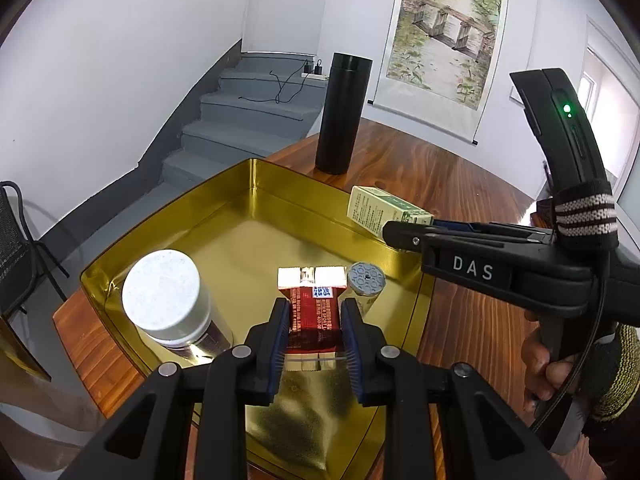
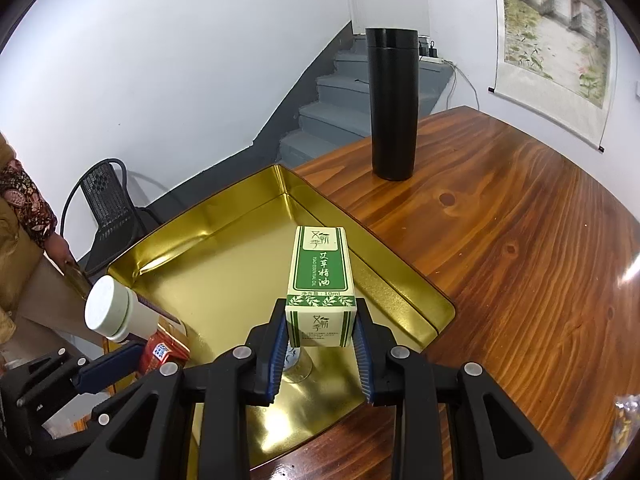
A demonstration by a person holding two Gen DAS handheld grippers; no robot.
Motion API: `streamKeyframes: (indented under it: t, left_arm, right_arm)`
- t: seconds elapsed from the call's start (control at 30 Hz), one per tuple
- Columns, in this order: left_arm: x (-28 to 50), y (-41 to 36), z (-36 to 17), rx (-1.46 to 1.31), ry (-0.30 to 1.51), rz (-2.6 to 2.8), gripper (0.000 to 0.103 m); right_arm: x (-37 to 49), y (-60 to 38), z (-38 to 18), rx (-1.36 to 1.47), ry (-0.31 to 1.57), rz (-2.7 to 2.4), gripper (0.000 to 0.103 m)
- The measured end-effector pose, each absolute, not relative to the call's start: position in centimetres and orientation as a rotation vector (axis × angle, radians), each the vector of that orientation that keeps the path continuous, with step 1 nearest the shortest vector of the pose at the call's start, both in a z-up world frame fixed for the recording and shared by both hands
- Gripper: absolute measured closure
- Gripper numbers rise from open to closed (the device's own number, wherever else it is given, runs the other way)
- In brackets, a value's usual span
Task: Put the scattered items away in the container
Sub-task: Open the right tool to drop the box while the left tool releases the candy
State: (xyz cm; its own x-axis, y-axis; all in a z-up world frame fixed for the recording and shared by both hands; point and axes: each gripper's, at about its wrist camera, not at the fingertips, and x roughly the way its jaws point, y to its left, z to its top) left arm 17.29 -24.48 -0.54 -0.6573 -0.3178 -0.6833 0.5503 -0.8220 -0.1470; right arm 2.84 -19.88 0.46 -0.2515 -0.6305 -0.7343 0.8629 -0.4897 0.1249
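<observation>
A gold metal tray [image 1: 256, 208] lies on the wooden table. My left gripper [image 1: 314, 322] is shut on a red snack packet [image 1: 314, 312], held low over the tray's near half. Inside the tray stand a white-capped bottle [image 1: 168, 300] and a small grey-capped vial [image 1: 366, 280]. My right gripper [image 2: 320, 336] is shut on a green-and-white carton [image 2: 322, 296], which hangs above the tray's right side with the vial [image 2: 298, 364] just beneath it. From the left wrist view, the right gripper [image 1: 400, 236] and the carton [image 1: 380, 210] sit over the tray's right rim.
A tall black flask [image 1: 344, 116] stands on the table beyond the tray's far corner. Bare wooden table [image 2: 520, 260] stretches to the right. A person [image 2: 24, 208] and a black chair [image 2: 108, 204] are at the left, with grey stairs behind.
</observation>
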Motion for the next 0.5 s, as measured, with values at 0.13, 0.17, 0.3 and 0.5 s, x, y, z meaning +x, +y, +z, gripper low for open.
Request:
streamKeyframes:
  t: [0.13,0.17,0.3,0.5]
  left_arm:
    - [17.48,-24.79,-0.72,0.916,0.491,-2.424,0.077]
    - [17.55,-24.84,-0.69,0.913,0.493,-2.422,0.077]
    - [17.71,-25.03,-0.67,0.908,0.509,-2.420,0.077]
    - [17.81,-25.00,-0.58,0.902,0.510,-2.426,0.077]
  right_arm:
    - [2.16,-20.01,0.11,0.959,0.343,-1.888,0.072]
    - [2.09,-20.02,0.09,0.959,0.343,-1.894,0.072]
    - [2.35,-20.14,0.13,0.949,0.360,-1.892,0.072]
    - [2.72,-19.98,0.45,0.930,0.348,-1.896,0.071]
